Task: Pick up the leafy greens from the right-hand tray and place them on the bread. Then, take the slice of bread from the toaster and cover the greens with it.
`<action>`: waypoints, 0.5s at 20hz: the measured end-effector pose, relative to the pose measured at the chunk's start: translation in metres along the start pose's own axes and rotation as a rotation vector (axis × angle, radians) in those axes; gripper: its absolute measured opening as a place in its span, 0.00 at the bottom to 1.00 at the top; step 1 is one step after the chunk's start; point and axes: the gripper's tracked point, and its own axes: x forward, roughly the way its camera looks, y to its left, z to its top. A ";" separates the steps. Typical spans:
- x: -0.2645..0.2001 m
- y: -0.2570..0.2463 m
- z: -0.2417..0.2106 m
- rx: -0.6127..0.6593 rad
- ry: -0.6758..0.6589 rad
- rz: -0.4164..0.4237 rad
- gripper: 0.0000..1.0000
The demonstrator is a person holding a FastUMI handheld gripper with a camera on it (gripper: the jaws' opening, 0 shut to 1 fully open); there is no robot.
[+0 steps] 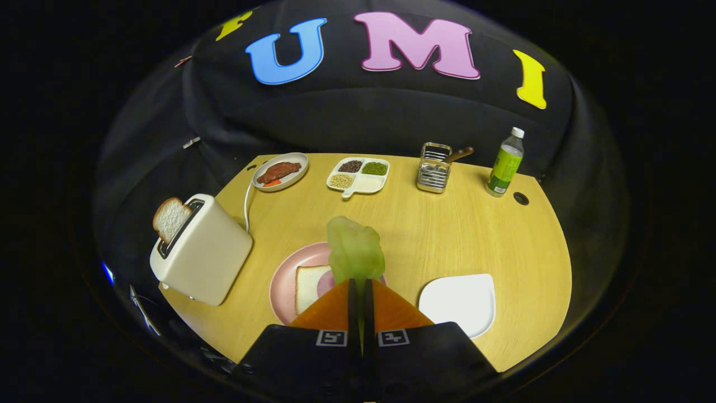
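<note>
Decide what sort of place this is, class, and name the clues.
Probably a staged kitchen table in a recording booth: a toaster holding bread, a pink plate with a bread slice, and a sectioned dish. The gripper holds the leafy greens.

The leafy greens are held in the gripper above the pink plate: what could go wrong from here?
1. The gripper pinches only the lower edge of the leafy greens, so they may slip out.
2. The bread slice lies left of the fingers on the pink plate; released here, the greens may land partly off the bread.
</note>
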 end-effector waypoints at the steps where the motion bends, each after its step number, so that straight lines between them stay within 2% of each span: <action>1: 0.004 0.007 -0.003 -0.010 0.007 0.007 0.05; 10: 0.042 0.045 -0.030 -0.073 0.093 0.025 0.05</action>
